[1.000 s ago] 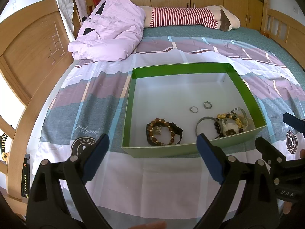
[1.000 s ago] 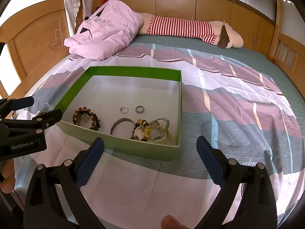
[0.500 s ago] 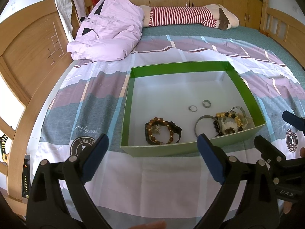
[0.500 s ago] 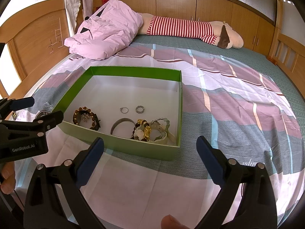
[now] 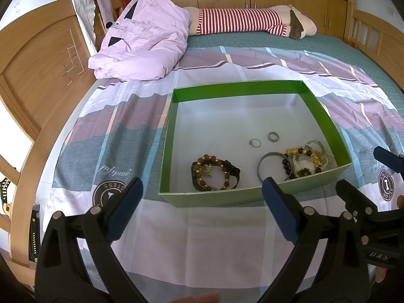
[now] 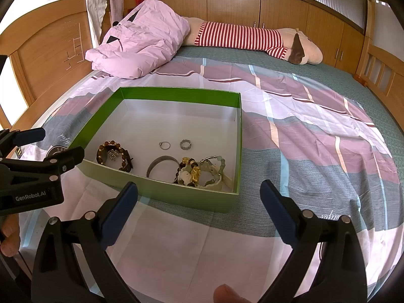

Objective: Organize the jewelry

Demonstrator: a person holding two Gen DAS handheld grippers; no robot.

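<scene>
A green box (image 5: pixel 164 149) with a white floor lies on the bed; it also shows in the right wrist view (image 6: pixel 161 189). Inside lie a brown bead bracelet (image 5: pixel 214 171) on a black band, a silver bangle (image 5: pixel 267 162), a heap of gold and jade bead bracelets (image 5: pixel 306 160), and two small rings (image 5: pixel 255 142) (image 5: pixel 273 136). In the right wrist view I see the same bracelet (image 6: pixel 113 155), bangle (image 6: pixel 161 162) and heap (image 6: pixel 202 173). My left gripper (image 5: pixel 202 204) and right gripper (image 6: pixel 198 203) are open and empty, just short of the box's near wall.
The box rests on a plaid sheet (image 6: pixel 315 131). A folded pink quilt (image 5: pixel 146 45) and a striped plush toy (image 5: pixel 247 21) lie at the far end. A wooden headboard (image 5: pixel 35 75) runs along the left. The right gripper's body (image 5: pixel 366 214) sits at the left view's right edge.
The left gripper has drawn back and up very slightly, so the box sits a little higher in its view. The right gripper has not moved. Both stay open.
</scene>
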